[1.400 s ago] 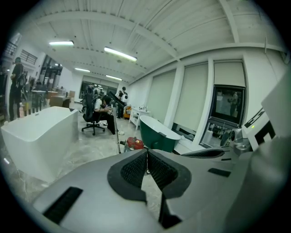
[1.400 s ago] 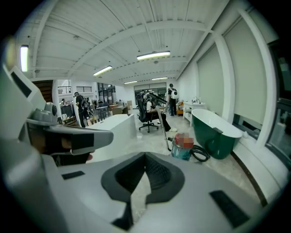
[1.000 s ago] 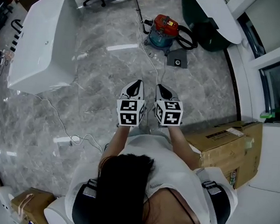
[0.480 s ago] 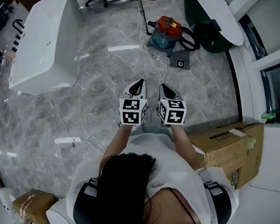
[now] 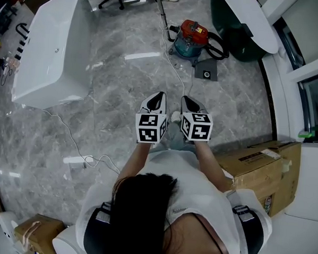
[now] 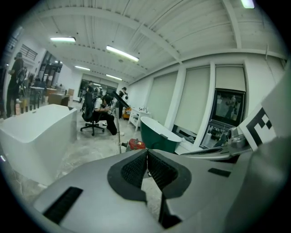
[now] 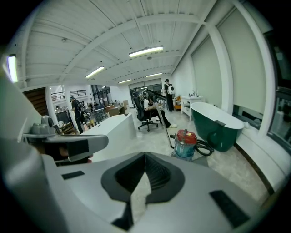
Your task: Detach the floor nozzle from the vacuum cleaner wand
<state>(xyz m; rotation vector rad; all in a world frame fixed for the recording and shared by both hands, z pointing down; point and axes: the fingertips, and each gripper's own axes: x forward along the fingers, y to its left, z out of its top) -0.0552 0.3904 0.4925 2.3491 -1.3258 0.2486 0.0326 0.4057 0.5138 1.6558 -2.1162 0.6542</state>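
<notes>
1. The vacuum cleaner [image 5: 191, 36] sits on the floor at the upper centre of the head view, and its wand [image 5: 163, 12] slants to the top edge. A flat grey piece [image 5: 206, 71] at the canister's lower right may be the floor nozzle. Its joint is too small to read.
2. At frame centre, well apart from it, the left gripper [image 5: 158, 97] and right gripper [image 5: 185, 100] each have jaws pressed together, holding nothing.
3. This looks like the approach. Open both jaws early, steady the wand with 1 gripper, and pull the nozzle straight off.
4. Step clear of the white cord [image 5: 175, 71] lying between.
</notes>
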